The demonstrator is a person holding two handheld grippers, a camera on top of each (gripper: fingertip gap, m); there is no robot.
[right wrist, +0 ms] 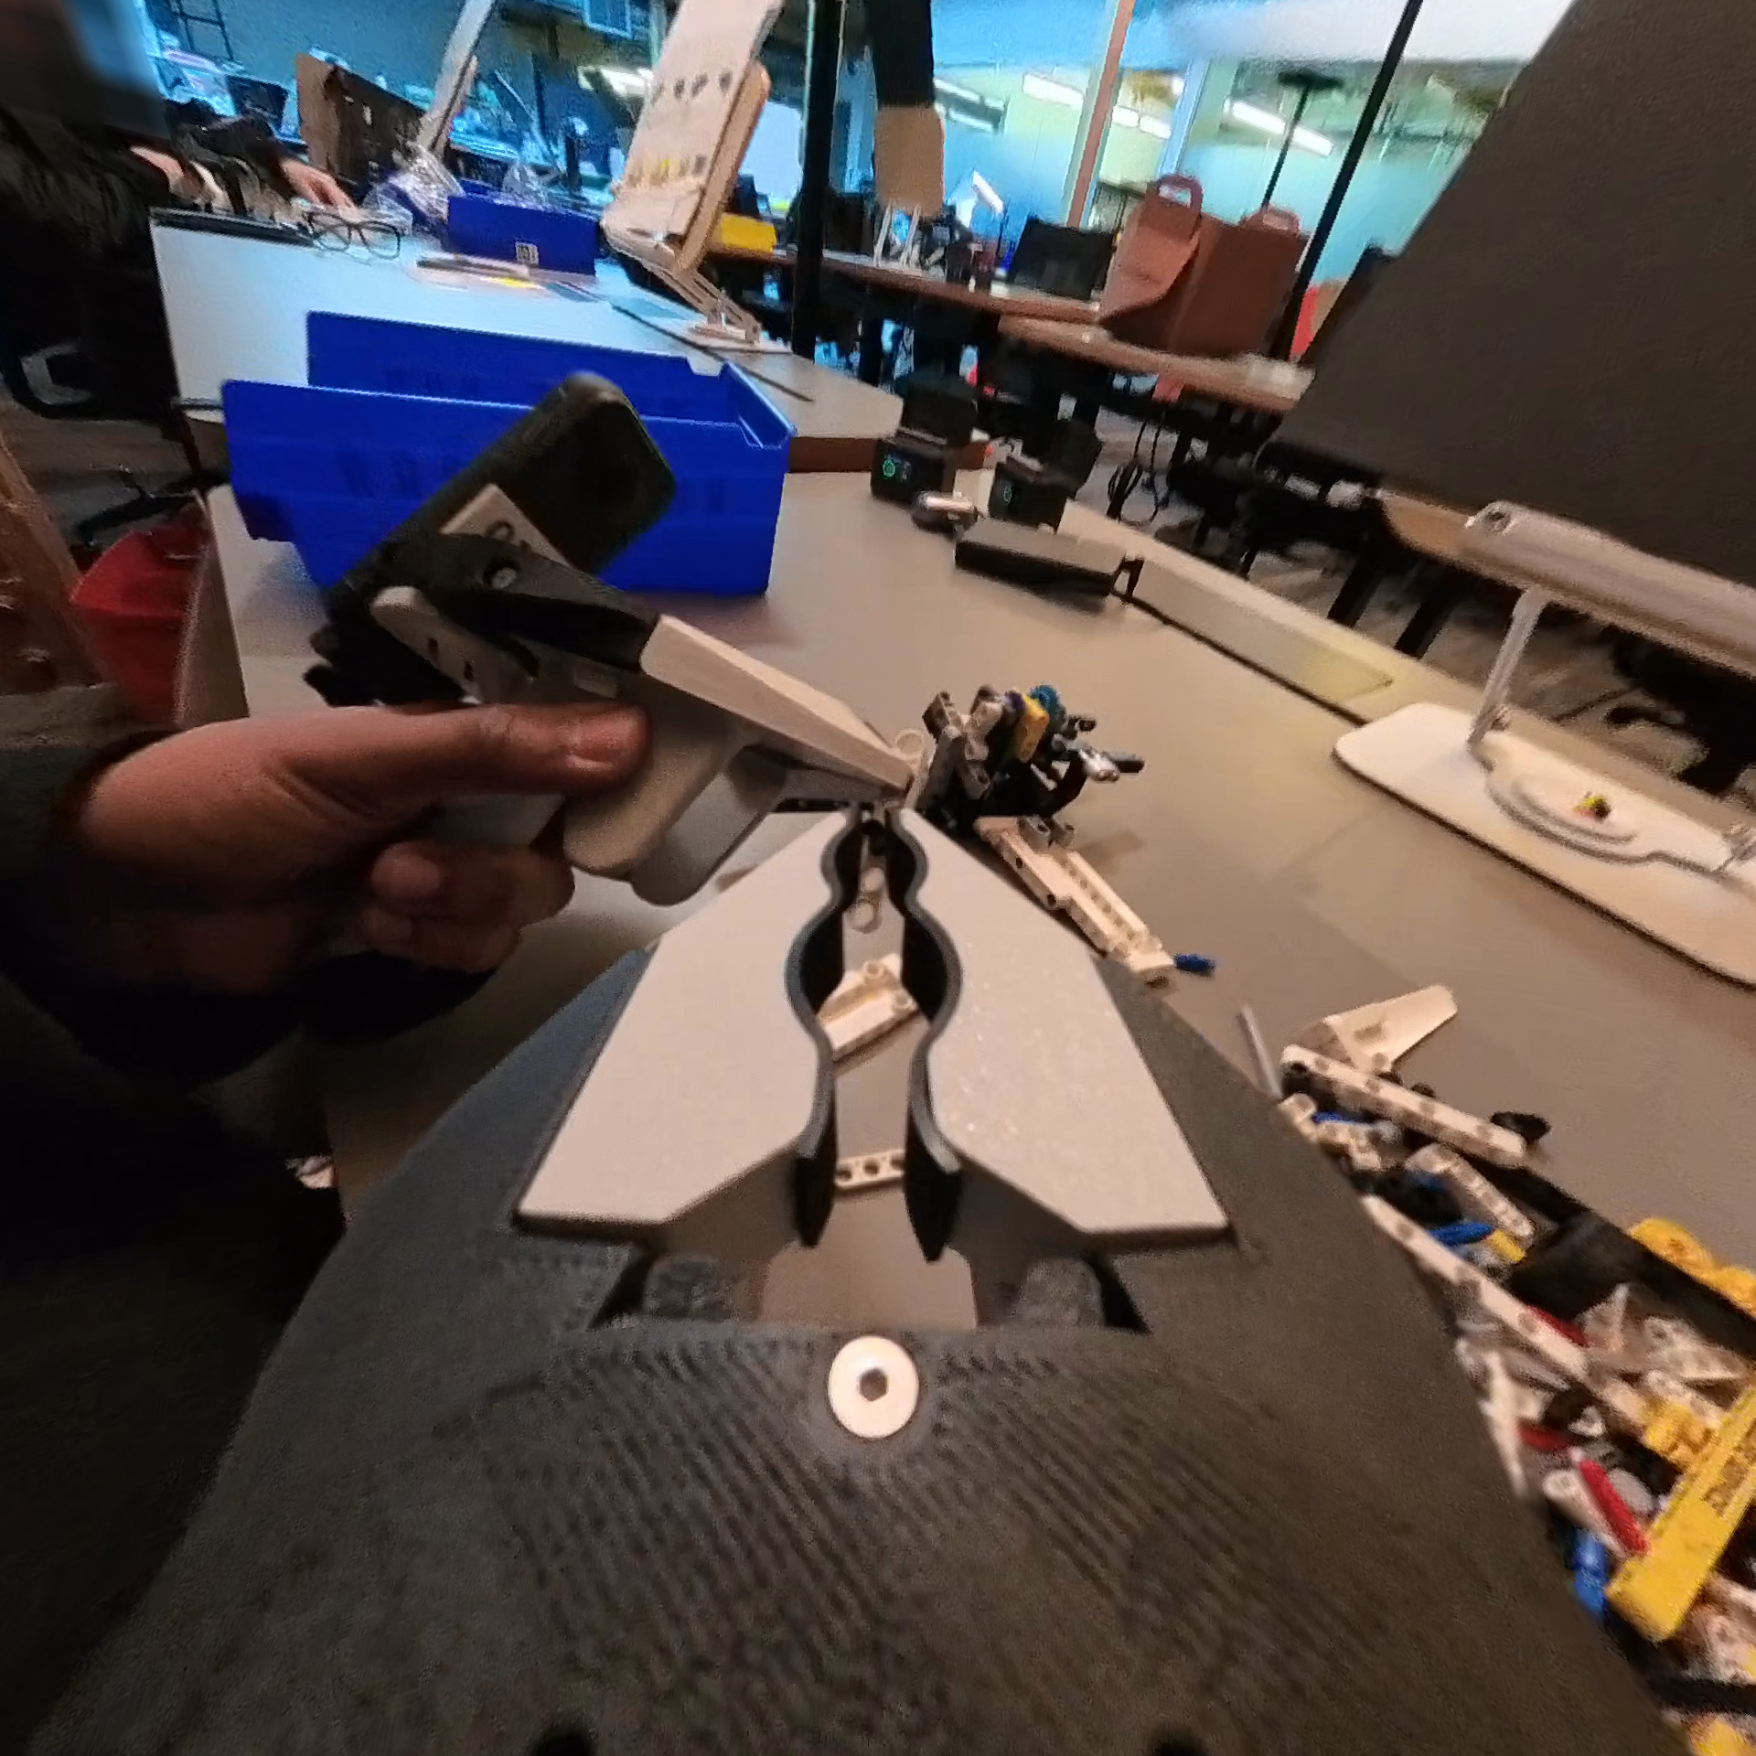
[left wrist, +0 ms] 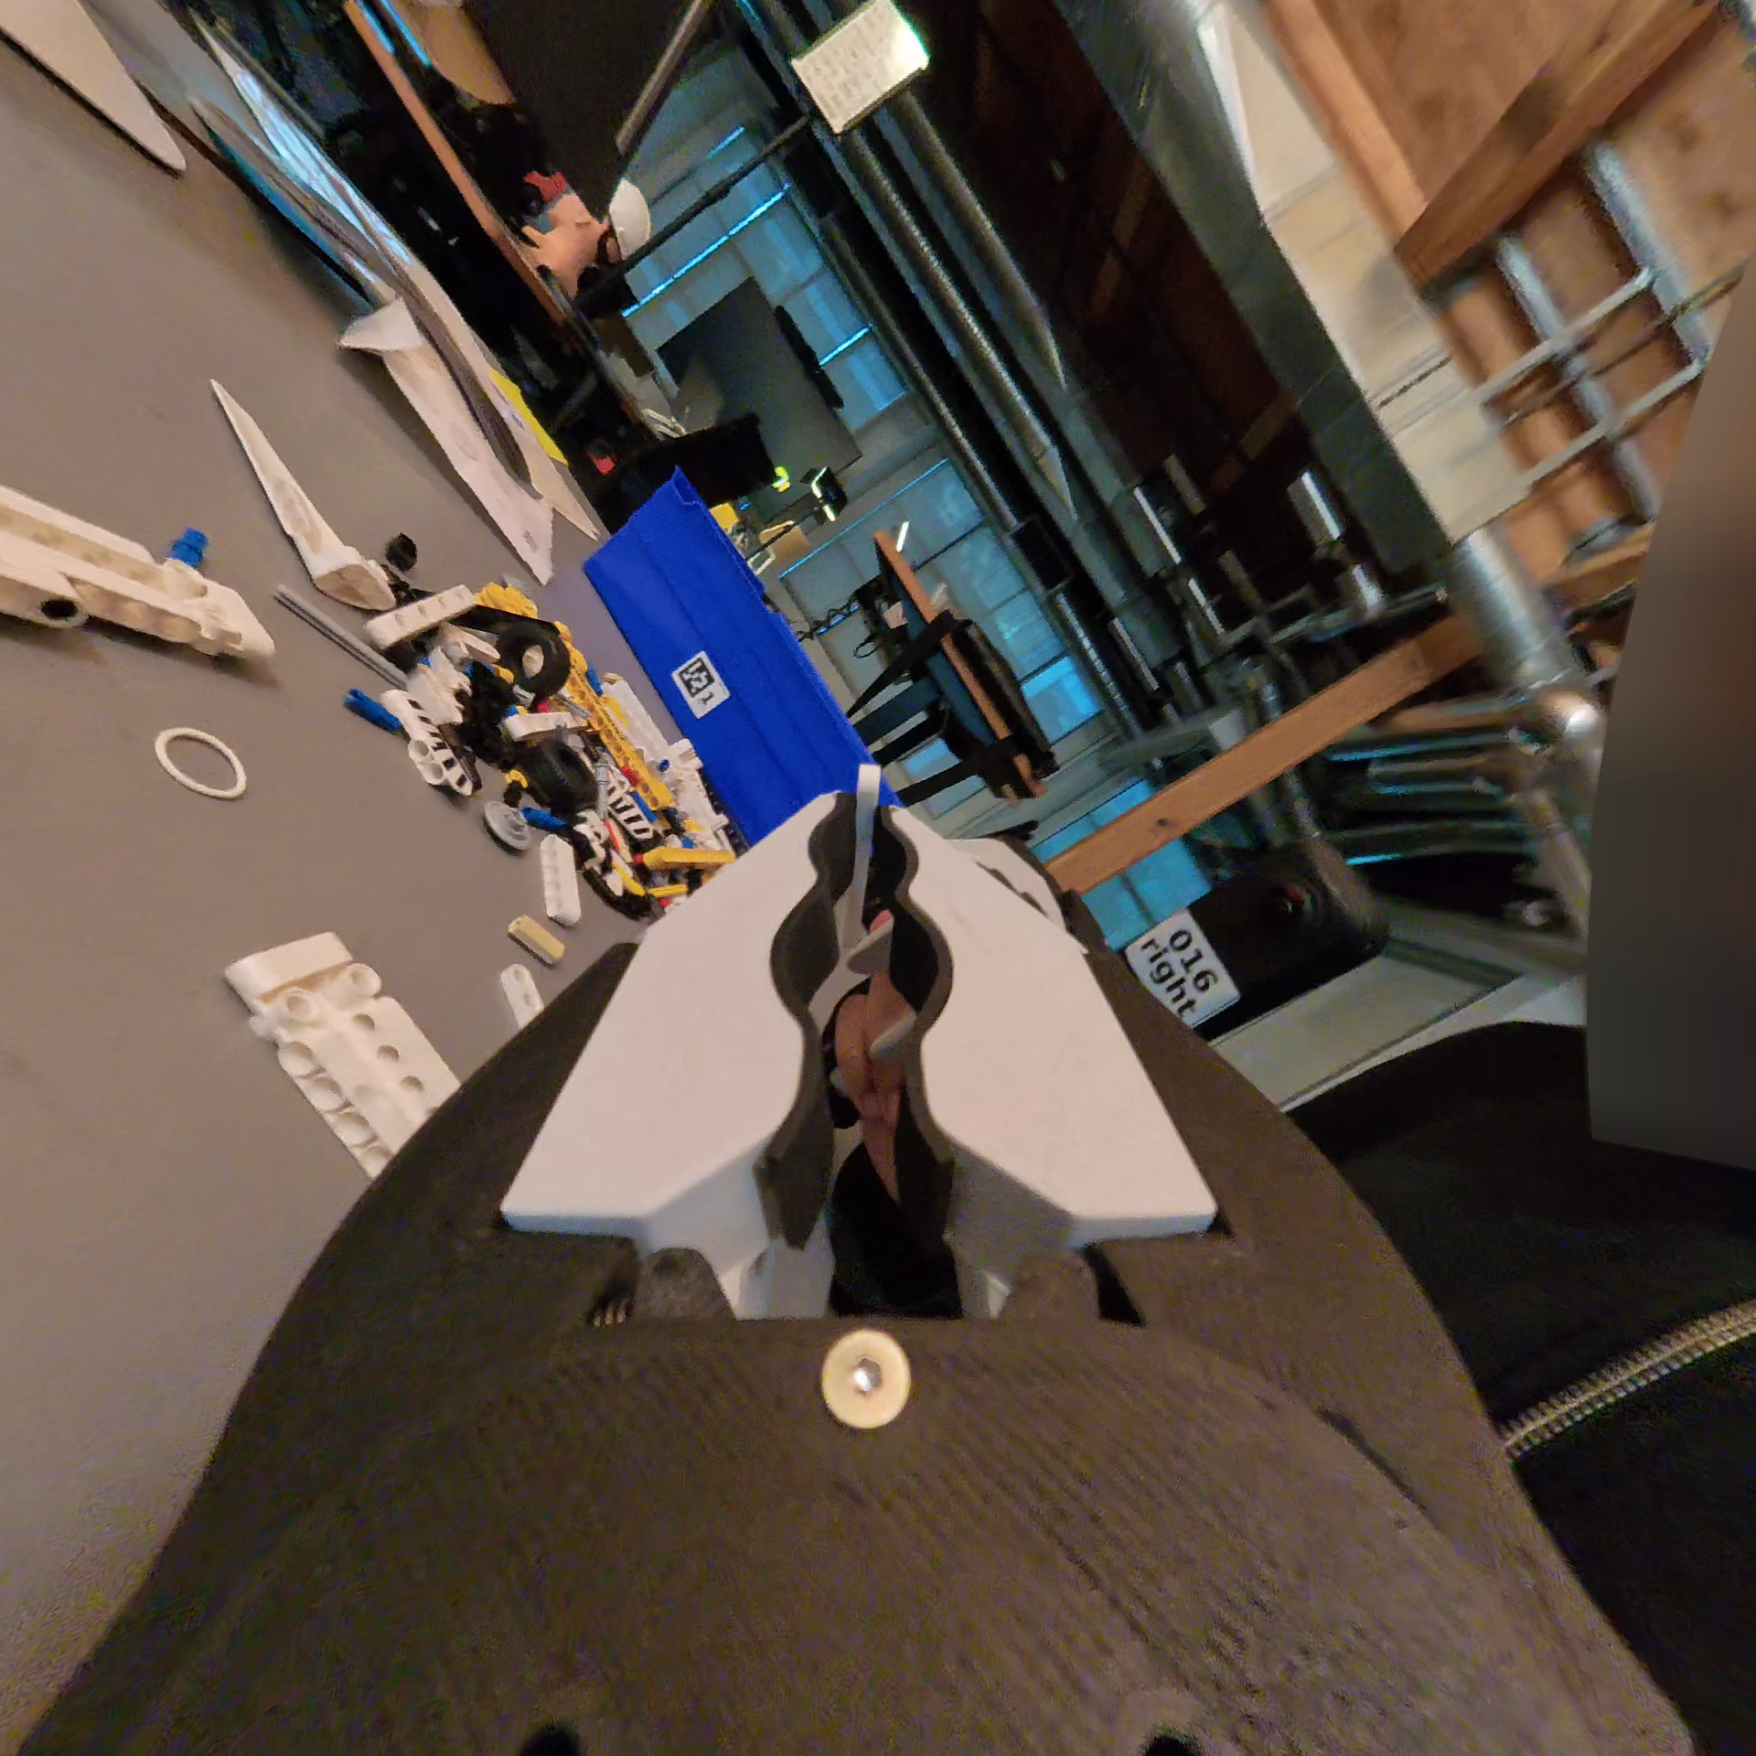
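Note:
In the left wrist view my left gripper (left wrist: 869,808) is shut on a thin white part (left wrist: 865,846) seen edge-on, which sticks out past the fingertips. In the right wrist view a hand holds that left gripper (right wrist: 903,772), and its tip shows a small white ring end (right wrist: 917,736). My right gripper (right wrist: 867,819) is just below that tip, shut on a white beam with holes (right wrist: 867,893) that runs down between the pads. A small dark and grey brick assembly (right wrist: 1017,751) stands on the grey table (right wrist: 1235,760) right behind both tips.
A pile of loose white, yellow and black parts (right wrist: 1520,1283) lies at the right; it also shows in the left wrist view (left wrist: 561,741). A blue bin (right wrist: 494,475) stands behind. A long white beam (right wrist: 1074,893), a white ring (left wrist: 200,762) and a white stand base (right wrist: 1539,827) are on the table. The grippers are tip to tip, or close to it.

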